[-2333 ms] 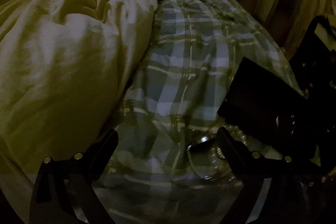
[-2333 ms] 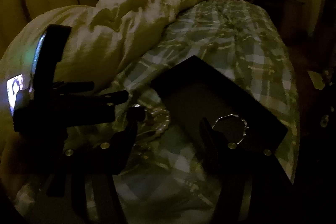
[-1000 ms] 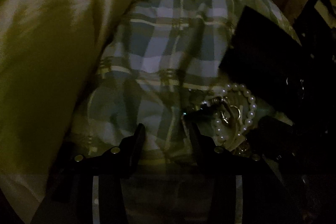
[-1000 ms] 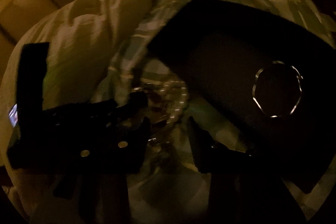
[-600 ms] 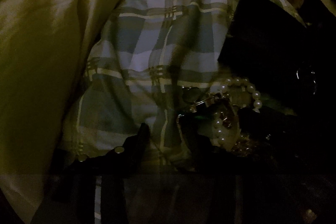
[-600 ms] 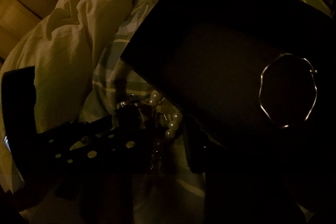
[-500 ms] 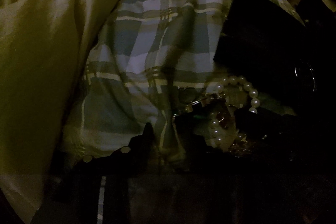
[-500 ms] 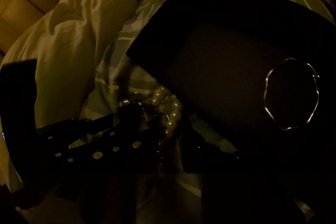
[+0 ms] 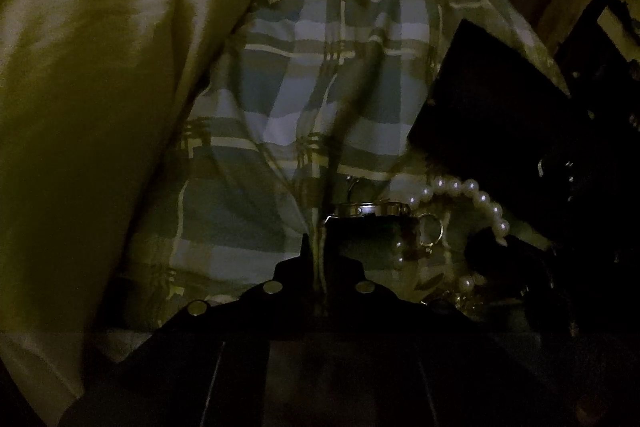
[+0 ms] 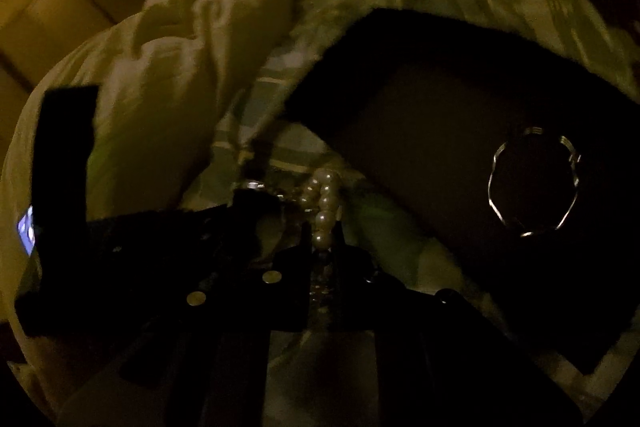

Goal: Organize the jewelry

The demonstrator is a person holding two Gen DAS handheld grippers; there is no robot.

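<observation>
A pile of jewelry lies on the plaid bedsheet [image 9: 340, 95]: a pearl bracelet [image 9: 468, 187], a silver bangle [image 9: 368, 209] and small rings [image 9: 430, 229]. My left gripper [image 9: 318, 239] has its jaws nearly together at the bangle's left end; whether it grips the bangle is unclear. My right gripper [image 10: 324, 239] is shut on the pearl bracelet [image 10: 324, 205]. A black jewelry tray [image 10: 440, 131] lies to the right and holds a thin silver wire bangle [image 10: 534, 183]. The tray also shows in the left wrist view [image 9: 492, 107].
A rumpled cream duvet [image 9: 100, 67] is heaped on the left of the bed. The left gripper's body [image 10: 140, 247] sits close beside the right gripper. Dark furniture stands past the bed's far end. The scene is very dim.
Both grippers have dropped onto the jewelry pile and closed. The left jaws narrowed at the silver bangle. The right jaws closed on the pearl bracelet.
</observation>
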